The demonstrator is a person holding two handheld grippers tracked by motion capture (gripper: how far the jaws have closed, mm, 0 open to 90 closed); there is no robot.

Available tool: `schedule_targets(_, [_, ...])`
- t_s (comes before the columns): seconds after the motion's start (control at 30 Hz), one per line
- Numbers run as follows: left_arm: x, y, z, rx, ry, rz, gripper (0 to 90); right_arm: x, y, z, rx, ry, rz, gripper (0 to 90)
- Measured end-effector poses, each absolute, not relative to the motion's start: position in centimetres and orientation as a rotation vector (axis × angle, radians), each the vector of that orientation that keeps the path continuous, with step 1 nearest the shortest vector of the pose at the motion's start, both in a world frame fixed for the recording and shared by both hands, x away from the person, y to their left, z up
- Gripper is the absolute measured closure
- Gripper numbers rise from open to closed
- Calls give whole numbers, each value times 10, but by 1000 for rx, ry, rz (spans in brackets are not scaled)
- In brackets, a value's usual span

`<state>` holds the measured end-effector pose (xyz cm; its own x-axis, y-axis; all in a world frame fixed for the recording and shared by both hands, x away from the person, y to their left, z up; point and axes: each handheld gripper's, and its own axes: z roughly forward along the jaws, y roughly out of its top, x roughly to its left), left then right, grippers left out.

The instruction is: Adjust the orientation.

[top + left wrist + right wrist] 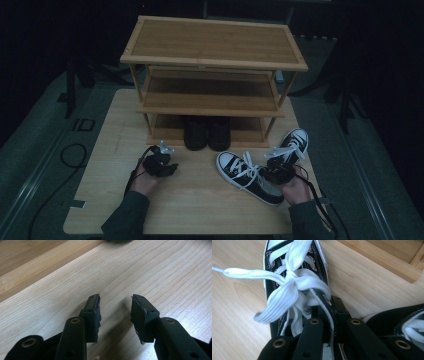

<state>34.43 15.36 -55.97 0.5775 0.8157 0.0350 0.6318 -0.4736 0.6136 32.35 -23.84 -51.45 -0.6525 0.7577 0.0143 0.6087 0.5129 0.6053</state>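
Observation:
Two black canvas sneakers with white laces lie on the right of the wooden table (pixel 200 205). My right gripper (pixel 275 169) (pixel 329 315) is shut on the laced side edge of the nearer sneaker (pixel 245 176) (pixel 294 277), whose toe points away to the upper left. The second sneaker (pixel 294 144) (pixel 392 320) lies just to its right, toe toward the rack. My left gripper (pixel 167 165) (pixel 115 312) rests low over the bare table (pixel 162 272) at the left, open, with nothing between its jaws.
A three-tier bamboo shoe rack (pixel 215 50) (pixel 387 260) stands at the back of the table; its base (pixel 25 270) lies ahead of the left gripper. A pair of dark shoes (pixel 207 132) sits on its bottom shelf. Cables trail off the table at both sides.

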Motion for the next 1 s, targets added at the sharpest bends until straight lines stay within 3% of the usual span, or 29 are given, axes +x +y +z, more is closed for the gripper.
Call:
schedule_targets(0.57, [344, 153, -560, 2256, 1151, 432, 594, 312, -230, -521, 1126, 2579, 804, 841])
schedule_targets(0.67, [344, 154, -560, 2255, 1153, 427, 594, 309, -230, -520, 1085, 2606, 808, 799])
schedule_targets(0.83, [344, 154, -560, 2253, 1156, 423, 590, 307, -236, -517, 1041, 2656, 837, 632])
schedule_targets(1.0, [345, 155, -560, 2250, 1158, 420, 582, 302, -247, -511, 1048, 2664, 852, 574])
